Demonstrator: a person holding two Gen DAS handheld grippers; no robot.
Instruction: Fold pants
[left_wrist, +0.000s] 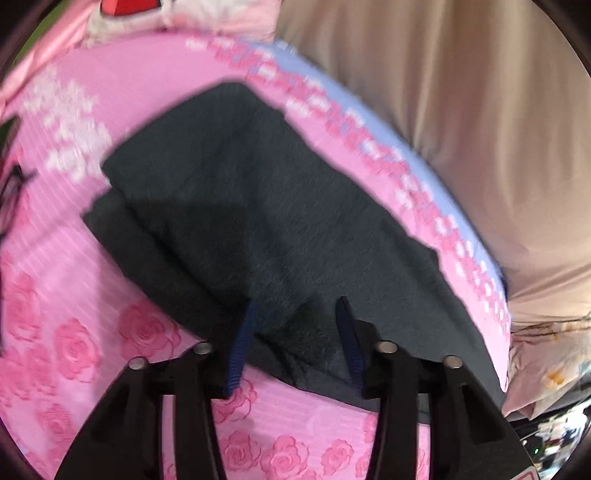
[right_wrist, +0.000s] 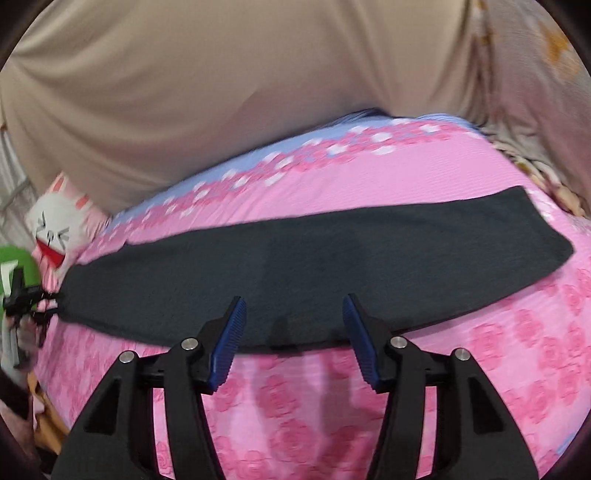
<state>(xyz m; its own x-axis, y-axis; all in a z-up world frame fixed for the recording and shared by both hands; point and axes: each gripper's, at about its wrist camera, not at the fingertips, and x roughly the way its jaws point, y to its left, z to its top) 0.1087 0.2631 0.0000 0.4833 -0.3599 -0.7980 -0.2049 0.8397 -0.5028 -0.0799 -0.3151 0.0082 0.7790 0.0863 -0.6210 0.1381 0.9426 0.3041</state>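
Pants (right_wrist: 295, 266): dark grey, folded lengthwise on pink rose bedspread (right_wrist: 314, 406).
Left tool (left_wrist: 295, 314): released above pants.
Right tool (right_wrist: 293, 314): released, empty.

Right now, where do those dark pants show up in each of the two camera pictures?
Left wrist view: the dark pants fill the centre, running diagonally from upper left to lower right.
Right wrist view: the pants lie as a long band across the middle.
Shared landmark: the pink rose-patterned bedspread beneath them.

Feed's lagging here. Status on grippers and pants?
Left gripper open, right gripper open, nothing held. Pants folded lengthwise, flat on pink bedspread. Nothing in the way.
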